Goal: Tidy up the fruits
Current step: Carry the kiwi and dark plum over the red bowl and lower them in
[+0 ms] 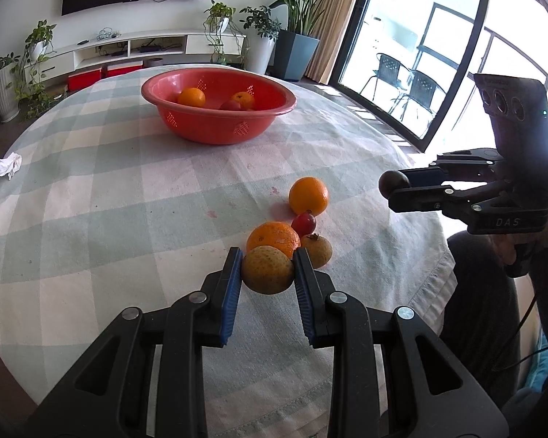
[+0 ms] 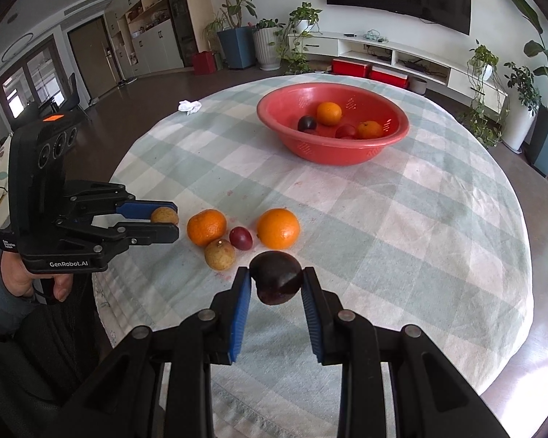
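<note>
My left gripper [image 1: 267,261] is shut on a yellow-brown round fruit [image 1: 267,270], held just above the checked tablecloth. My right gripper [image 2: 276,277] is shut on a dark plum [image 2: 276,276], lifted off the table; it also shows in the left wrist view as the right gripper [image 1: 392,187]. On the cloth lie two oranges [image 2: 278,228] [image 2: 206,227], a small red fruit [image 2: 241,237] and a second yellow-brown fruit [image 2: 219,254]. A red bowl [image 2: 383,142] at the far side holds two oranges, a dark plum and a red fruit.
A crumpled white tissue [image 2: 189,106] lies near the table's far left edge. The round table's edge [image 2: 522,292] curves close on the right. A person's hand [image 2: 25,281] grips the left tool. Plants and a TV cabinet stand beyond the table.
</note>
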`<state>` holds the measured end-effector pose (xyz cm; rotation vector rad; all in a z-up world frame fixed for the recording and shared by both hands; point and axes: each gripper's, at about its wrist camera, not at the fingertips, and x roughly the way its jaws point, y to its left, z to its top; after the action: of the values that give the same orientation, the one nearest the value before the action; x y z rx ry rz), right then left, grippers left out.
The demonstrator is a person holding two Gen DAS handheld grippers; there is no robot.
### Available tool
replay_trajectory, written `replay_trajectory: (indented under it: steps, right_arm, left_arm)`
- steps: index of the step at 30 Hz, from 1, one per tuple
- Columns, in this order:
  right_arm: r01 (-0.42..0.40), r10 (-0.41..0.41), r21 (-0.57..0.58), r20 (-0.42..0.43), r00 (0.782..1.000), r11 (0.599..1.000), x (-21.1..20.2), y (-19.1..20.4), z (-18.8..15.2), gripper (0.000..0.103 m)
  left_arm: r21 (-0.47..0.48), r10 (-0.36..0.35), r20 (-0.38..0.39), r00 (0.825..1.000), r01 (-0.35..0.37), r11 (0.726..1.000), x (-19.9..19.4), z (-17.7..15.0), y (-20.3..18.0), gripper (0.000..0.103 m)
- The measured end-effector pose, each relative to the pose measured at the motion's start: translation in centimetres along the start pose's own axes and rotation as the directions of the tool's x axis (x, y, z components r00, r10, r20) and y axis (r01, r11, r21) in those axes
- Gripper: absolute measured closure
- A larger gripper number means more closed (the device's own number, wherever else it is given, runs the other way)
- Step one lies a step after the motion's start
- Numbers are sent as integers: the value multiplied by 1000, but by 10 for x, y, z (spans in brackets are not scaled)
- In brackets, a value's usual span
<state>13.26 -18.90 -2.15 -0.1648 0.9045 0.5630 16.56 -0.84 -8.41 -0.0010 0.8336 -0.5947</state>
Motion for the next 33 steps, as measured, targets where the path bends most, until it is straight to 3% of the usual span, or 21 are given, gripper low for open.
replay_trajectory:
  steps: [9,18,25,33]
  right_arm:
    - [14,-16,42,59,998,999,-10,-8,15,72]
    - [36,-43,55,140,989,998,-21,-13,64,72]
    - [54,-68,73,200,977,996,-16,-25,114,72]
    - [47,-71,145,163,984,988,30,-53,151,72]
  left_arm:
    - [11,31,65,997,-31,999,-16,42,15,77]
    - [62,65,123,990,-73,995,-15,114,25,77]
    - [101,87,110,990,-98,990,15,164,32,77]
    - [138,91,51,995,-97,986,68,180,36,77]
